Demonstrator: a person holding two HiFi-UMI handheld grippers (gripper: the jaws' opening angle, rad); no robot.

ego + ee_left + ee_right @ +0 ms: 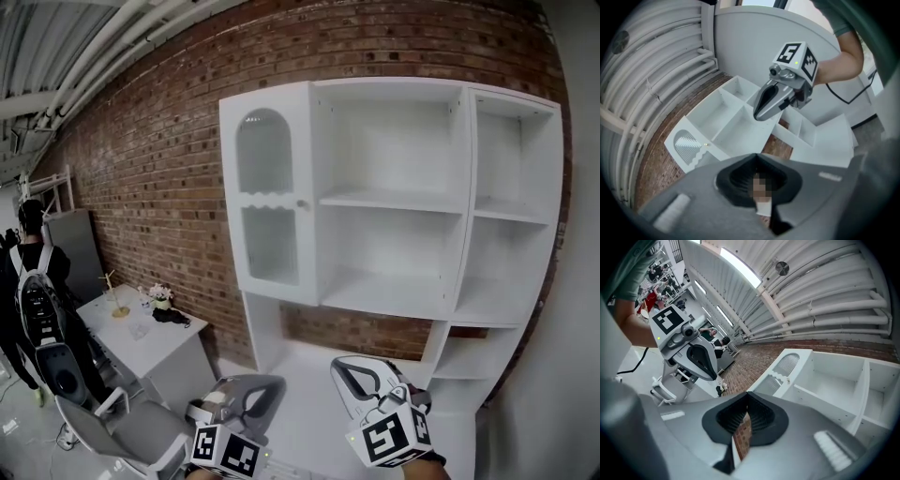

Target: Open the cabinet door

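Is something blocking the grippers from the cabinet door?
No, nothing visible does. The left gripper and right gripper hang low, shut and empty, with only open air up to the door and its knob.

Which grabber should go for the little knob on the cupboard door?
Probably the right gripper. Both hang low, shut and empty, but it sits slightly higher, toward the knob. The door looks hinged on its left, so it would swing toward the left gripper.
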